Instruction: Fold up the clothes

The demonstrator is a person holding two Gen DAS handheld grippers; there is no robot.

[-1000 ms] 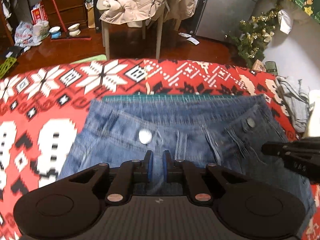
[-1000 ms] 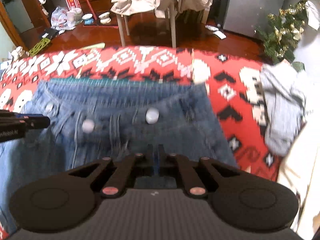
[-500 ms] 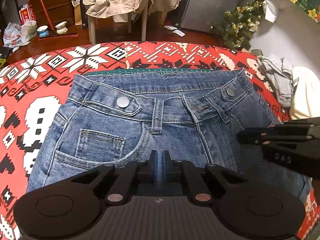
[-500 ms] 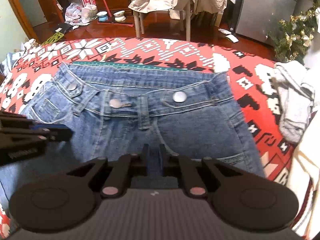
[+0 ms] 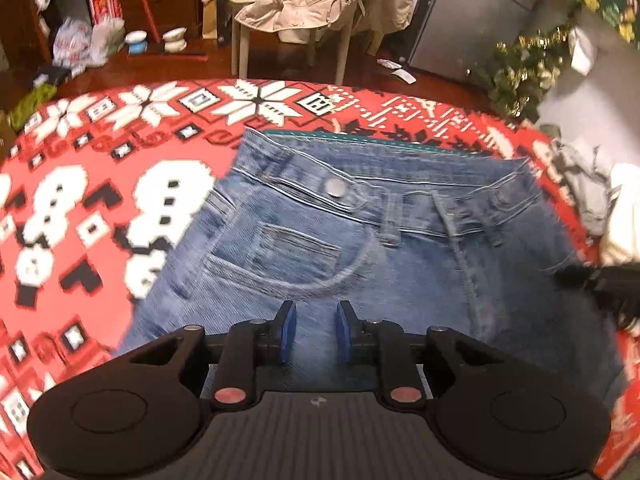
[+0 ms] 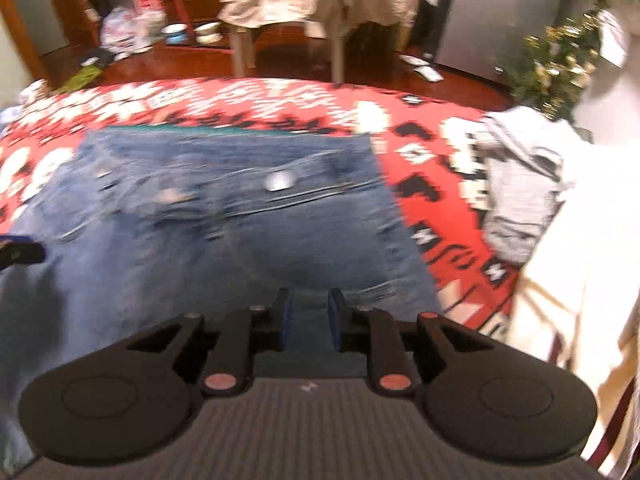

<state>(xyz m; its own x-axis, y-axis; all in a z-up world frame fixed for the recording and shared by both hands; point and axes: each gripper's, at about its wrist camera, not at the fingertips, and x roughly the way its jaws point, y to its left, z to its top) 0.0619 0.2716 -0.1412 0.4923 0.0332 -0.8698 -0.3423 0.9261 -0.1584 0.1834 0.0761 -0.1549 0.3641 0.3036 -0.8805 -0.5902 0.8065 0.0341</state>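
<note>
Jeans (image 5: 360,248) spread flat, waistband far, on red patterned tabletop (image 5: 100,208), left gripper (image 5: 313,330) and right gripper (image 6: 307,322) low over denim, jaws spread and empty; risk: pinching only the top layer, dragging and bunching the fabric crooked.

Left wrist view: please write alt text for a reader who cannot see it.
Blue jeans lie flat, waistband away from the camera, on a red, white and black patterned blanket. The left gripper is open just above the denim, and the right gripper enters at the right edge. Behind stand a coat-draped chair and a small decorated tree.
</note>
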